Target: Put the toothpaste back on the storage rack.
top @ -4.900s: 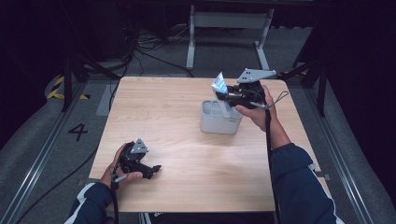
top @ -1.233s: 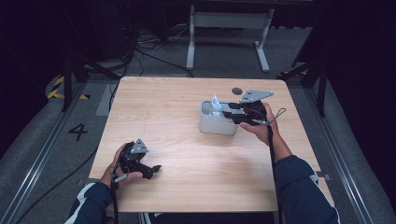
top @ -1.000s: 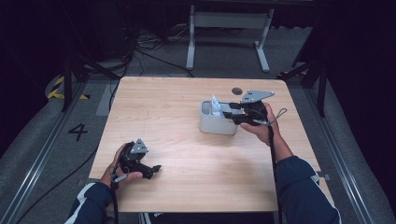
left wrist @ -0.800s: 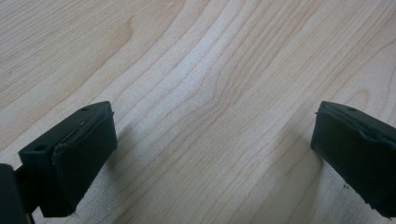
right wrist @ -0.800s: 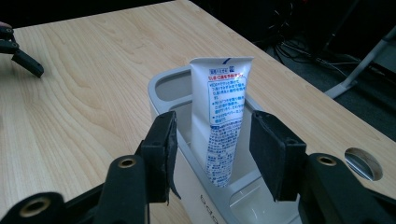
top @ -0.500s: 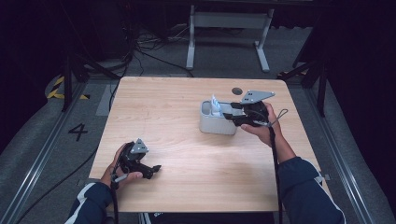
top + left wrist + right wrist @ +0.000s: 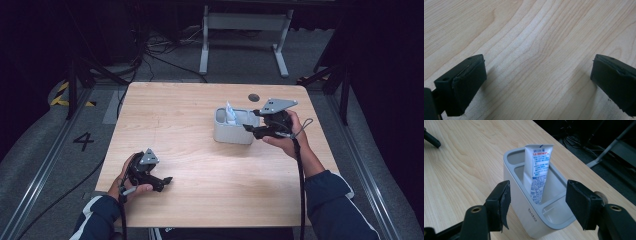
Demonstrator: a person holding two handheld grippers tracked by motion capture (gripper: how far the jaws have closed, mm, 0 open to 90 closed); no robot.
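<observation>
At about seven o'clock on the table (image 7: 200, 190) my left claw (image 7: 162, 182) rested low on the wood, jaws spread wide with nothing between them. Toward two o'clock, well apart from it, the grey holder (image 7: 232, 134) carried the tube (image 7: 536, 175), upright and leaning slightly in the middle compartment. My right claw (image 7: 250, 128), far nearer, had just been opening; its jaws flanked the holder's end, with the tube free beyond them.
</observation>
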